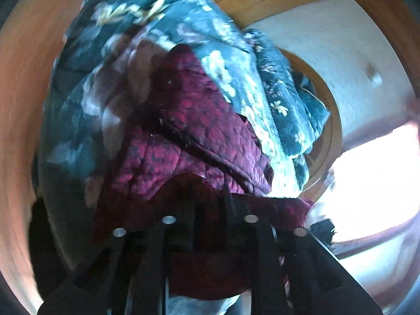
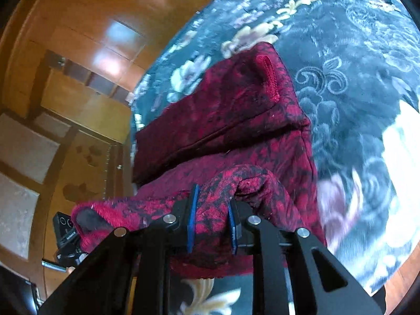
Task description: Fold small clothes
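Observation:
A small dark red garment with a black pattern (image 2: 231,120) lies on a dark floral blanket (image 2: 354,65); it also shows in the left wrist view (image 1: 189,120). My right gripper (image 2: 212,210) is shut on a bunched edge of the red garment, its blue pads (image 2: 193,218) pressing the cloth from both sides. My left gripper (image 1: 210,204) is shut on another edge of the same garment, which drapes over its dark fingers and hides the tips. The left gripper's body shows at the lower left of the right wrist view (image 2: 67,236).
The floral blanket (image 1: 118,39) covers a bed. Orange wooden cabinets and panels (image 2: 78,52) stand beyond it. A white wall (image 1: 328,52) and a bright window (image 1: 372,183) show in the left wrist view. Both views are motion-blurred.

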Motion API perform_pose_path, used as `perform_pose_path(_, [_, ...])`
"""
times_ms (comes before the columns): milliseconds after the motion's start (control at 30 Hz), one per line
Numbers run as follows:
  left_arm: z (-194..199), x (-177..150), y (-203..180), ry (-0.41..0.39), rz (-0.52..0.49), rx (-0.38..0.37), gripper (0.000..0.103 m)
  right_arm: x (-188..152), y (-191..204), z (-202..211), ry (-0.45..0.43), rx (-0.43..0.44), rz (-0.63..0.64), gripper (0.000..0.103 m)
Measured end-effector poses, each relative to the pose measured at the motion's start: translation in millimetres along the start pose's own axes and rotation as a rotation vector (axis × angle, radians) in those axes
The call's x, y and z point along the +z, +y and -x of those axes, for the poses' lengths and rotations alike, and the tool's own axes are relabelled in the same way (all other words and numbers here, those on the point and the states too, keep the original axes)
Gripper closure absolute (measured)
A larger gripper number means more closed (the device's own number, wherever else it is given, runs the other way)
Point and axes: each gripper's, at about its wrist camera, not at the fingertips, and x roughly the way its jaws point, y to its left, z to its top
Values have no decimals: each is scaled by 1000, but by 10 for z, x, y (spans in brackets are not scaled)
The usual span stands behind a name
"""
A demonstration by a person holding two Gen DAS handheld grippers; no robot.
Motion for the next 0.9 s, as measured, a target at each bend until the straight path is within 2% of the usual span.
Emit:
perform_pose_path(33, [-17, 70, 54, 3, 44, -10, 71, 65, -27, -62, 10, -6, -13, 76])
perform_pose_path(100, [18, 157, 124, -3, 90, -45, 61, 144, -105, -101, 22, 25, -48, 47])
perform_pose_path(133, [52, 168, 150, -13, 89, -46, 57, 171, -145, -88, 21, 56, -70, 41])
perform_pose_path(167, [128, 187, 176, -48, 73, -12, 48, 180, -163, -37, 9, 78, -80, 32])
perform_pose_path(200, [194, 193, 196, -82, 61, 22, 32, 201, -165, 52, -18, 88, -70, 26])
perform_pose_path(300, [450, 191, 327, -161, 15, 87, 29, 203, -185, 262, -55, 100, -34, 21])
perform_pose_path(367, [564, 70, 308, -196, -123, 149, 27, 118, -229, 374, -56, 61, 9, 21])
perform_pose_path(433, [541, -61, 227, -183, -271, 196, 23, -42, -281, 441, -38, -7, 82, 20])
perform_pose_path(500, [401, -237, 124, -130, -434, 223, 23, -209, -336, 391, 3, -67, 143, 23])
perform_pose_path(533, [310, -304, 101, -101, -479, 227, 23, -283, -356, 350, 18, -98, 172, 25])
perform_pose_path(567, [246, -345, 112, -79, -498, 225, 23, -342, -367, 302, 32, -124, 199, 31])
perform_pose_path(600, [137, -395, 110, -45, -512, 216, 23, -401, -378, 217, 49, -145, 226, 41])
perform_pose_path(633, [43, -430, 113, -16, -515, 217, 30, -440, -374, 132, 68, -167, 246, 45])
perform_pose_path(667, [-66, -444, 127, 15, -503, 219, 42, -477, -370, 48, 78, -208, 268, 55])
perform_pose_path(700, [-151, -431, 168, 54, -457, 216, 64, -480, -372, -7, 85, -226, 281, 65])
perform_pose_path(733, [-157, -427, 188, 49, -434, 226, 74, -481, -365, -59, 89, -251, 291, 69])
perform_pose_path(800, [-81, -453, 180, 24, -426, 204, 82, -474, -336, -36, 83, -264, 290, 86])
perform_pose_path(900, [98, -523, 126, 1, -436, 185, 86, -505, -242, 124, 59, -257, 301, 91])
